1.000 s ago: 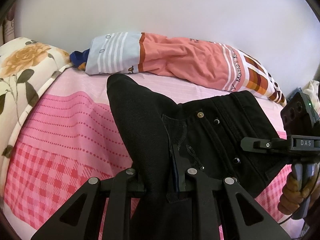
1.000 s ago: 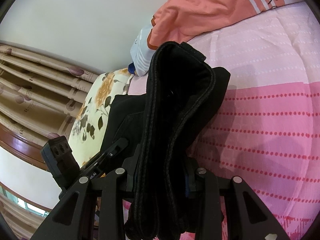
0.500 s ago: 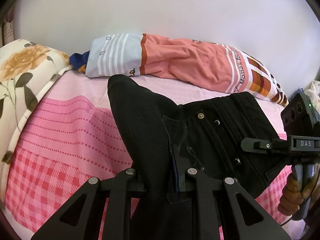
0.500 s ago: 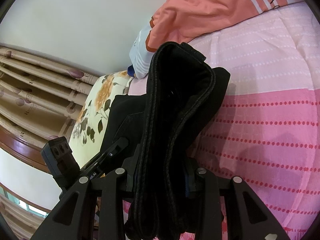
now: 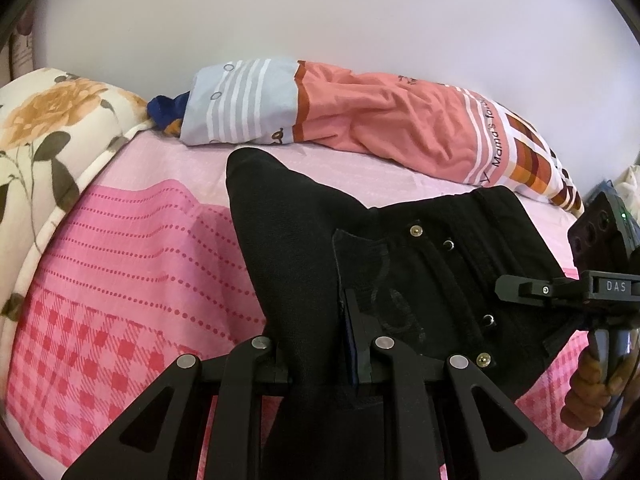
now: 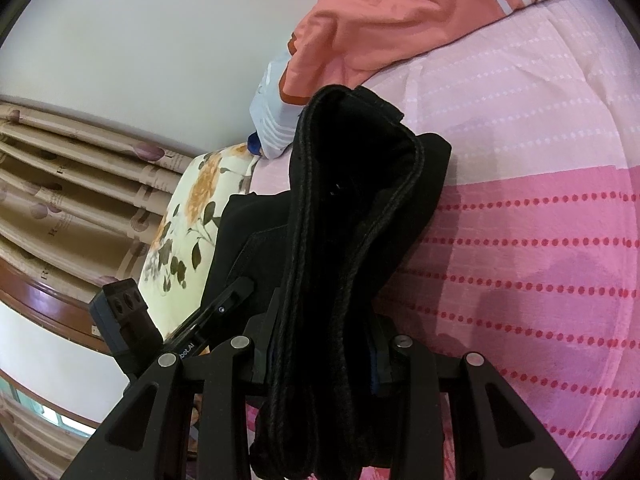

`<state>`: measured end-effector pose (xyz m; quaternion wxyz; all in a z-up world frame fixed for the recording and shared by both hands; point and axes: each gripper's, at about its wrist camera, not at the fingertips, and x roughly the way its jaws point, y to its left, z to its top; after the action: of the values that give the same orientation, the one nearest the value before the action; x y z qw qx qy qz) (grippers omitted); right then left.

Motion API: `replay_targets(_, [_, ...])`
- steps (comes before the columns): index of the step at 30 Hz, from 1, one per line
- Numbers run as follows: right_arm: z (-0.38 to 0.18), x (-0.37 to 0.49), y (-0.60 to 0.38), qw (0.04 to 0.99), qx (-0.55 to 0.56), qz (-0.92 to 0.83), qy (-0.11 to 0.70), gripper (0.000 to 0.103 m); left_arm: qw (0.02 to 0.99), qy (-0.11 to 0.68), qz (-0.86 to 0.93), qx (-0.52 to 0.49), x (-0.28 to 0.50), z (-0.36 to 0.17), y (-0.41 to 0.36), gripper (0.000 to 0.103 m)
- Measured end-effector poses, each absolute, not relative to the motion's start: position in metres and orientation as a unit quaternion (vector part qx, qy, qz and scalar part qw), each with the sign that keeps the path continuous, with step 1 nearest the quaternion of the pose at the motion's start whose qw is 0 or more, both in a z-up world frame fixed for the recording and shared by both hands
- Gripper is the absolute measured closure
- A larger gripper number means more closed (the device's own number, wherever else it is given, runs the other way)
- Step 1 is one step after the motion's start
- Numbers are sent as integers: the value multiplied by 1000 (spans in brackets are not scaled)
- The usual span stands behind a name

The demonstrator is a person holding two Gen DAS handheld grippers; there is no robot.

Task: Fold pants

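The black pants [image 5: 420, 264] are held up over the pink bed, with snaps and fly seam facing the left wrist camera. My left gripper [image 5: 320, 364] is shut on a thick fold of the black fabric. My right gripper [image 6: 324, 364] is shut on a bunched edge of the same pants [image 6: 352, 216], several layers thick. The right gripper [image 5: 600, 292] also shows at the right edge of the left wrist view, at the pants' far side. The left gripper's body [image 6: 128, 320] shows at lower left in the right wrist view.
A pink patterned bedspread [image 5: 132, 272] lies under the pants. A salmon and light-blue pillow [image 5: 360, 120] lies along the white wall. A floral pillow [image 5: 52, 128] is at the left. Beige curtains [image 6: 60, 184] hang beyond the bed.
Both grippers, still holding the pants, have shifted slightly; the bed and pillows sit a little lower and further right in the views. The grip is unchanged.
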<state>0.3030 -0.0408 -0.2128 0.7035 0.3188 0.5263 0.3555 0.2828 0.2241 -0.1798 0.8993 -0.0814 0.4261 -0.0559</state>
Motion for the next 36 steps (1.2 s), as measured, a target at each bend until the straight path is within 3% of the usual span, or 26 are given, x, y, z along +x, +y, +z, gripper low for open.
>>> replay_targets(8, [-222, 304, -43, 703, 322, 344, 532, 72, 898, 429, -44, -87, 279, -190, 230, 82])
replay_targets(12, [-224, 305, -42, 706, 319, 339, 534, 71, 897, 432, -35, -86, 277, -197, 232, 73])
replay_targets(18, [-231, 305, -45, 708, 321, 329, 536, 63, 894, 437, -11, -97, 276, -206, 240, 50])
replay_targets(30, [-220, 298, -60, 747, 314, 281, 515, 51, 901, 428, 42, -61, 271, -204, 239, 27])
replay_targets(36, [-193, 291, -73, 777, 310, 265, 480, 48, 905, 418, 52, -64, 265, -196, 241, 26])
